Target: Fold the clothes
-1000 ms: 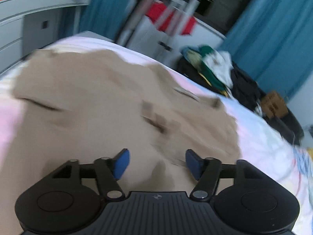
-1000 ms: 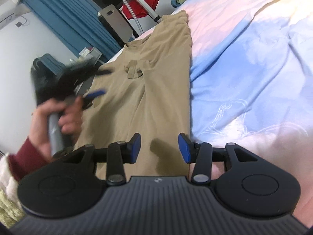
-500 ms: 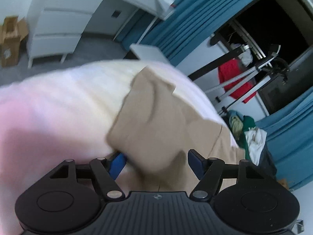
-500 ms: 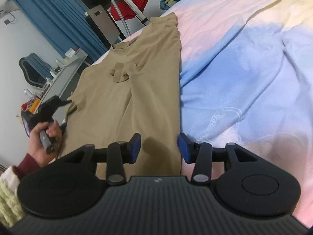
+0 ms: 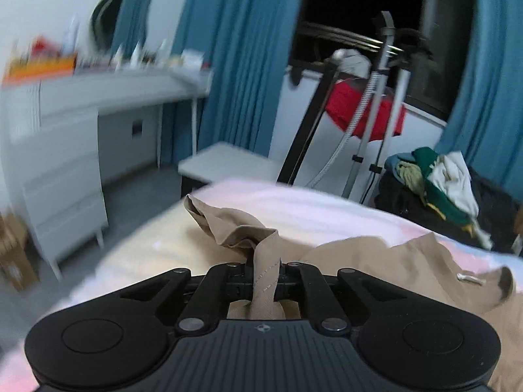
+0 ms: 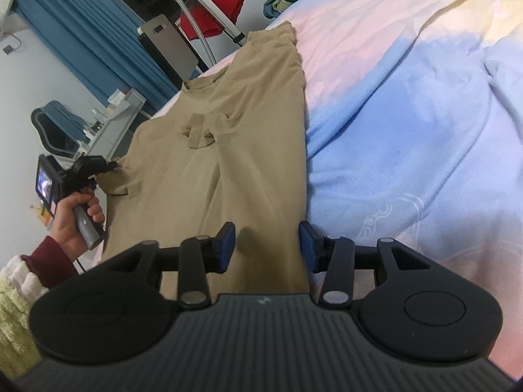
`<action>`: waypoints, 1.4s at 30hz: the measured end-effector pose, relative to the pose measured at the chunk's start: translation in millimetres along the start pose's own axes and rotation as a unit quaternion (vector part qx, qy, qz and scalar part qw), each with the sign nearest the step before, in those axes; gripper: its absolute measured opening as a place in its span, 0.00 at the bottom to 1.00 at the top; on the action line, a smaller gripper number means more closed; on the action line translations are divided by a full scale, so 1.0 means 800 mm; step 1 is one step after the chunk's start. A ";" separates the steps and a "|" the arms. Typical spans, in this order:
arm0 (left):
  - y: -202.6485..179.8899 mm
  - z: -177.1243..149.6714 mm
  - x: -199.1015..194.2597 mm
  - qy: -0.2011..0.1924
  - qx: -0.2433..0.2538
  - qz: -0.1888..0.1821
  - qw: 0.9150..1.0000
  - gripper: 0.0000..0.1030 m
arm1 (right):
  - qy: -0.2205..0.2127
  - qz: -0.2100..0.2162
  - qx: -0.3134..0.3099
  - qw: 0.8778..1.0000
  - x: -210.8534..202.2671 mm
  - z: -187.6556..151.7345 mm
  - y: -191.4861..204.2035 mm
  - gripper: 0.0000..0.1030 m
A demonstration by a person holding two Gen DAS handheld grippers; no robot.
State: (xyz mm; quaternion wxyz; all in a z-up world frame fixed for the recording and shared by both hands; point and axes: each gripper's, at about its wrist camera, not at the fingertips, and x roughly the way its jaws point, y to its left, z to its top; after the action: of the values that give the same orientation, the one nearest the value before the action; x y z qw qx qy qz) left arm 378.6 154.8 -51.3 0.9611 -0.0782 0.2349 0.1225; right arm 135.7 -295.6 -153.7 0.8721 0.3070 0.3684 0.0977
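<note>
Tan cotton T-shirt (image 6: 235,150) lies spread face-up on the bed (image 6: 408,104), over a pastel pink-and-blue bedsheet; collar toward the far edge, hem toward the right wrist camera; the shirt's right edge appears already turned in, with its sleeve end lying across the chest.

Left tongs (image 5: 265,276): closed on a bunched strip of the shirt's left sleeve (image 5: 228,228); seen from the right wrist view, the left hand (image 6: 76,209) holds its tool at the sleeve end, at the shirt's left margin; background blur in the left view suggests motion.

Right tongs (image 6: 267,245): jaws apart, gripping nothing; poised over the hem, straddling the shirt's lower right edge.

Step in hand, by judgement: the left sleeve fold, grasp secured, carry not completed.

Next move calls for: lifting the sleeve clear of the sheet and carrying it inward across the chest; laying it flat before release; the right tongs may need to pin the hem so the body does not drag.

Risk: the bunched grip may leave creases.
</note>
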 end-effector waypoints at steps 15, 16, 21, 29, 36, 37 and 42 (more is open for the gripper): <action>-0.360 -0.052 -0.061 -0.026 0.220 -0.080 0.972 0.06 | -0.030 -0.011 0.013 0.999 -0.027 0.005 -0.022 0.45; -0.377 -0.067 -0.056 -0.019 0.229 -0.083 0.970 0.06 | -0.032 -0.011 0.015 0.999 -0.028 0.006 -0.024 0.45; -0.422 -0.123 -0.028 0.030 0.259 -0.092 0.961 0.10 | -0.034 -0.011 0.031 0.999 -0.023 0.009 -0.037 0.45; -0.396 -0.138 -0.039 0.084 0.263 -0.141 0.951 0.77 | -0.035 -0.002 0.022 0.999 -0.015 0.011 -0.038 0.45; -0.261 -0.106 -0.163 0.093 0.220 -0.218 0.946 0.87 | -0.045 0.006 -0.004 0.999 -0.025 0.009 -0.023 0.45; -0.231 -0.105 -0.178 0.102 0.207 -0.220 0.948 0.87 | -0.044 0.009 -0.006 0.999 -0.027 0.008 -0.021 0.45; -0.090 -0.111 -0.246 0.053 0.227 -0.165 0.958 0.89 | -0.045 0.007 -0.028 0.999 -0.039 0.002 -0.006 0.45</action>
State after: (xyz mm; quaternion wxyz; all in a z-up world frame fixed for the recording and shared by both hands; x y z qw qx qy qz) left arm 190.5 28.2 -29.6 0.9467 0.0976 0.2907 -0.0988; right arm 114.5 -312.0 -137.7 0.8953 0.2888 0.3239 0.1004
